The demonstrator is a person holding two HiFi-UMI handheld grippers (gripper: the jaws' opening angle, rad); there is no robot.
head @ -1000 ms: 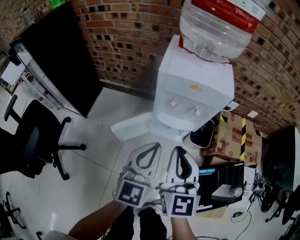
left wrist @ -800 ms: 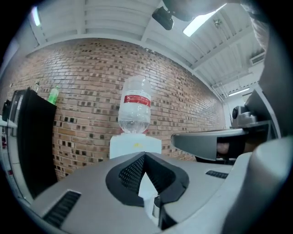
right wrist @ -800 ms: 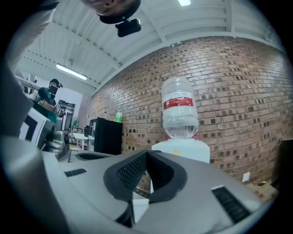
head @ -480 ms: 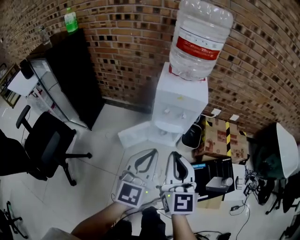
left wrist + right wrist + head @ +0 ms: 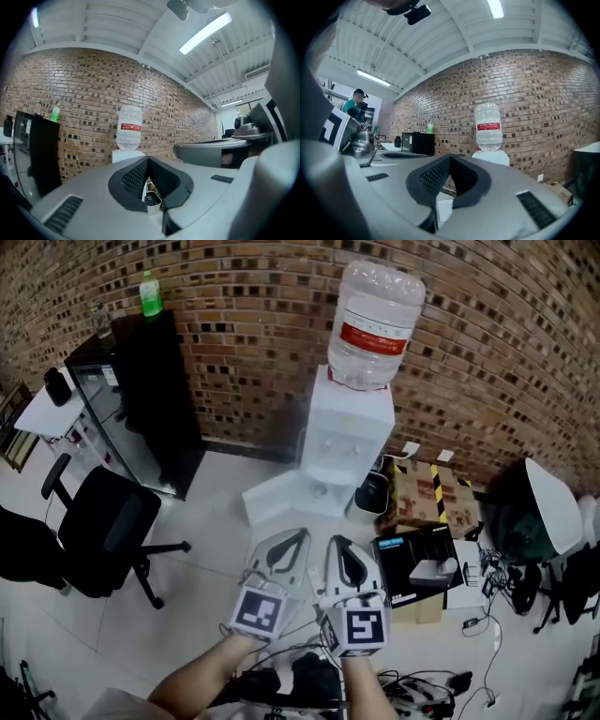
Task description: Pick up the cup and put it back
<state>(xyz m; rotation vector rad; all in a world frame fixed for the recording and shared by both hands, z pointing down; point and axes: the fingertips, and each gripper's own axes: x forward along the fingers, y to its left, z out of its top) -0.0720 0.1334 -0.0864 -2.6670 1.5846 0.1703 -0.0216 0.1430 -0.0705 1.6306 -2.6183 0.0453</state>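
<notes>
No cup shows plainly in any view. A white water dispenser (image 5: pixel 345 432) with a big clear bottle (image 5: pixel 373 322) stands against the brick wall, well ahead of both grippers. My left gripper (image 5: pixel 303 533) and right gripper (image 5: pixel 336 542) are held side by side low in the head view, both shut with nothing between the jaws. In the left gripper view the gripper (image 5: pixel 148 159) points toward the bottle (image 5: pixel 128 127), and a small pale container with a dark top (image 5: pixel 153 202) shows through the jaw loop. The right gripper (image 5: pixel 450 157) also faces the bottle (image 5: pixel 488 126).
A black cabinet (image 5: pixel 148 395) with a green bottle (image 5: pixel 150 292) stands at the left, with an office chair (image 5: pixel 101 540) in front of it. Right of the dispenser are a dark bin (image 5: pixel 373 495), cardboard boxes (image 5: pixel 427 493), a black box (image 5: pixel 420 563) and cables (image 5: pixel 483 620). A white panel (image 5: pixel 279 498) lies at the dispenser's foot.
The dispenser now looks smaller and farther off, and more of the room shows, as the view has drawn back. Both grippers stay shut, side by side.
</notes>
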